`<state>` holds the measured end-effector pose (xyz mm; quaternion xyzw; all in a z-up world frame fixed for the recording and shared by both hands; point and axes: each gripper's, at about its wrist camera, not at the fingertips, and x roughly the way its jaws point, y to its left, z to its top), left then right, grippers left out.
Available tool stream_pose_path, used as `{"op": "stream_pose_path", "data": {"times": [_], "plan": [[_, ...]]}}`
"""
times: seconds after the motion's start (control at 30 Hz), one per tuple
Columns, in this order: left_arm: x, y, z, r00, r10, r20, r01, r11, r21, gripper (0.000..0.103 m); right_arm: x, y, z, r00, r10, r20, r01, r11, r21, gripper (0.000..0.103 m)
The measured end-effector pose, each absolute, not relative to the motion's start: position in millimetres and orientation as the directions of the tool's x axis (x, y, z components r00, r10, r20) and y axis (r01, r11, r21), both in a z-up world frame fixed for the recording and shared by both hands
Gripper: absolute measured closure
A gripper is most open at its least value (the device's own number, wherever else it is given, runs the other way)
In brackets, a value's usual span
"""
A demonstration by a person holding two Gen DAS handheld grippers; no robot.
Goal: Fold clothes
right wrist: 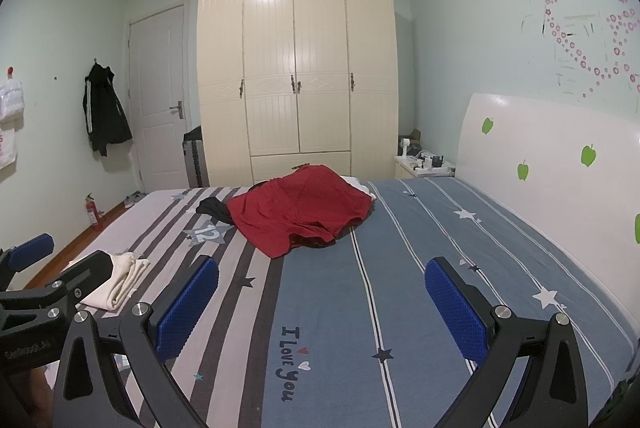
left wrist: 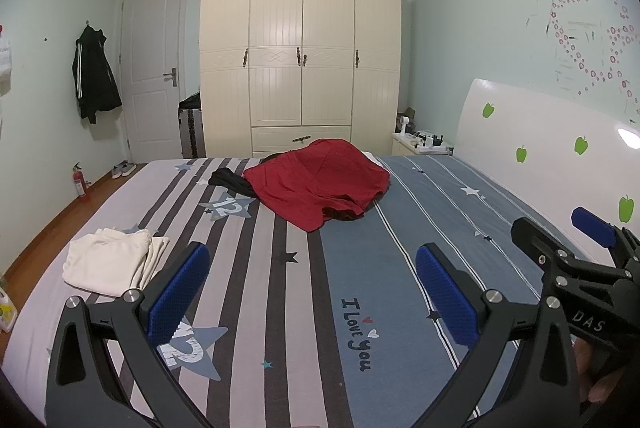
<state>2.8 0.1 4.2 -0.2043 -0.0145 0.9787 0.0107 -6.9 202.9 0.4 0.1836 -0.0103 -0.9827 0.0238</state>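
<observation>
A crumpled red garment (left wrist: 320,180) (right wrist: 304,212) lies in a heap at the far middle of the bed, on top of a black garment (left wrist: 230,180) (right wrist: 214,208). A folded cream garment (left wrist: 114,260) (right wrist: 120,280) lies at the bed's left side. My left gripper (left wrist: 312,292) is open and empty above the near part of the bed. My right gripper (right wrist: 322,308) is open and empty beside it. Each shows at the edge of the other's view: the right one (left wrist: 568,240) and the left one (right wrist: 56,260).
The bed (left wrist: 360,268) (right wrist: 420,268) has a striped star sheet and a white headboard (left wrist: 540,156) on the right. A cream wardrobe (left wrist: 300,48) stands beyond it, a door (left wrist: 152,68) and hanging black jacket (left wrist: 94,76) at left, a nightstand (left wrist: 420,144) at far right.
</observation>
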Motion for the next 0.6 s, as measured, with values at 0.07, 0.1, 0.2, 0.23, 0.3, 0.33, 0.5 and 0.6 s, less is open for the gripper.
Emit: {"op": "stream_pose_path", "data": {"times": [0.07, 0.1, 0.2, 0.23, 0.3, 0.33, 0.5, 0.6], "plan": [[2.9, 0.1, 3.6, -0.916, 0.028, -0.399, -0.016, -0.999, -0.033, 0.001, -6.6, 202.7, 0.1, -0.932, -0.051, -0.360, 0.044, -0.999, 0.029, 0.001], [2.8, -0.1, 3.6, -0.917, 0.028, -0.399, -0.015, -0.999, -0.034, 0.001, -6.4, 202.6, -0.1, -0.932, -0.050, -0.359, 0.044, -0.999, 0.027, 0.001], [2.4, -0.1, 2.7, -0.917, 0.027, -0.397, -0.015, -0.999, -0.035, 0.001, -6.6, 201.7, -0.8, -0.932, -0.049, -0.360, 0.042, -0.999, 0.026, 0.001], [2.2, -0.1, 2.3, -0.918, 0.027, -0.396, -0.015, -0.999, -0.035, 0.001, -6.7, 201.5, -1.2, -0.932, -0.049, -0.360, 0.042, -0.999, 0.026, 0.001], [1.3, 0.2, 2.0, -0.917, 0.028, -0.398, -0.015, -0.999, -0.035, 0.001, -6.8, 201.0, -2.0, -0.932, -0.049, -0.360, 0.042, -0.999, 0.027, 0.001], [1.2, 0.5, 1.6, -0.917, 0.028, -0.398, -0.015, -0.999, -0.034, 0.001, -7.0, 200.5, -2.5, -0.932, -0.048, -0.360, 0.041, -0.999, 0.026, 0.001], [0.6, 1.2, 0.1, -0.916, 0.026, -0.401, -0.014, -0.999, -0.033, 0.001, -6.7, 200.1, -5.2, -0.931, -0.044, -0.362, 0.038, -0.999, 0.024, 0.001], [1.4, 2.7, -0.1, -0.916, 0.024, -0.401, -0.014, -1.000, -0.027, 0.001, -6.3, 201.0, -7.0, -0.929, -0.046, -0.367, 0.038, -0.999, 0.028, 0.001]]}}
